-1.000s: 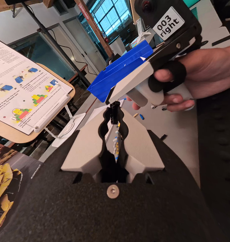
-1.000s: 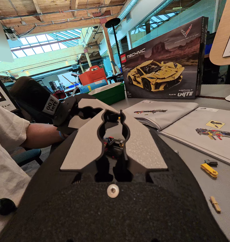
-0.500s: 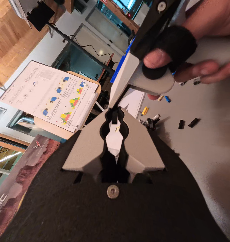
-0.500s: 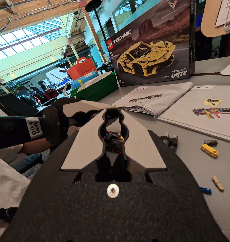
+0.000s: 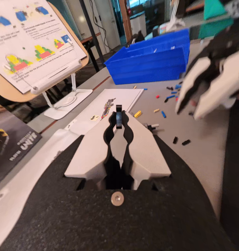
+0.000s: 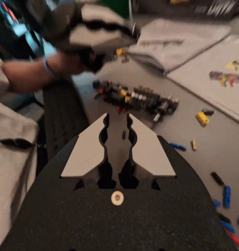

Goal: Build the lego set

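Observation:
My left gripper (image 5: 118, 113) is shut on a small black lego piece (image 5: 118, 119) that stands upright between the tips, above the open instruction booklet (image 5: 116, 100). My right gripper (image 6: 117, 115) is open and empty over the grey table, just in front of the long, partly built black assembly (image 6: 136, 99). A tiny black piece (image 6: 124, 134) shows on the table between its fingers. In the left wrist view the right gripper (image 5: 187, 114) appears blurred at the right, jaws apart. In the right wrist view the left gripper (image 6: 135, 34) is blurred at the upper left.
A blue bin (image 5: 150, 63) stands at the back. An instruction sheet on a stand (image 5: 34, 47) and the set's box (image 5: 14, 142) are at the left. Loose pieces lie around: a yellow piece (image 6: 202, 119), blue pins (image 6: 178, 146), black pins (image 5: 185, 142). Tip to tip, the grippers are about 11 cm apart.
My right gripper has opened and drawn away from the left gripper's tips. Both views have swung down toward the table. The left gripper still holds the black piece.

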`<state>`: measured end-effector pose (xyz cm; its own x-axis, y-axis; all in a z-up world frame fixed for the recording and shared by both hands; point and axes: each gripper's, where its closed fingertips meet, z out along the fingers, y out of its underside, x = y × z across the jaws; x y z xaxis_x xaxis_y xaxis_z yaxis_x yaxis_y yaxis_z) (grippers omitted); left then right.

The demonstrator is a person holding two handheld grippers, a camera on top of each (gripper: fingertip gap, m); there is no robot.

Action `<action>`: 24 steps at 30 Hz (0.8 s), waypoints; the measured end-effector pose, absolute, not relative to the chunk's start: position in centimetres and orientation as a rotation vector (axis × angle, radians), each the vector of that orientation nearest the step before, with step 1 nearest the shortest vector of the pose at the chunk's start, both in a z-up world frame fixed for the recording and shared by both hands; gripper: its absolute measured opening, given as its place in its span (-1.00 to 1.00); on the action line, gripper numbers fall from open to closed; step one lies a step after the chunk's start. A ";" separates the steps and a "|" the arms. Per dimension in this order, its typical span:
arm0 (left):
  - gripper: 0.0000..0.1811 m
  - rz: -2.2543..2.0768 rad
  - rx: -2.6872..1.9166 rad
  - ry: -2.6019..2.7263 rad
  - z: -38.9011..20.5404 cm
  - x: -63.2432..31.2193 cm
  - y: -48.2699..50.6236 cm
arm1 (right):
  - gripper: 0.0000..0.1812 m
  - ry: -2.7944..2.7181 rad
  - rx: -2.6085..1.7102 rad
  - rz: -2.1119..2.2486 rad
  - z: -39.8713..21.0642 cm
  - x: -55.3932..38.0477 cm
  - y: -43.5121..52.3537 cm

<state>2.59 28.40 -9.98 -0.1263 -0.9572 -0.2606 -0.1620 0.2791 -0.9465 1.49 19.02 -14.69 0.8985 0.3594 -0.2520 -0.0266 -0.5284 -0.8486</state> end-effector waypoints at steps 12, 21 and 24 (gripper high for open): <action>-0.93 -1.098 -1.132 1.589 -11.0 2.8 27.3 | -0.86 -0.455 -2.372 0.205 -20.9 1.4 17.8; -0.93 -0.742 -0.792 1.891 -14.8 2.2 23.5 | -0.96 -0.439 -2.356 0.120 -20.9 2.2 18.6; -0.93 -0.707 -0.752 1.942 -15.8 2.1 22.5 | -0.96 -0.325 -2.145 0.229 -17.0 2.0 19.9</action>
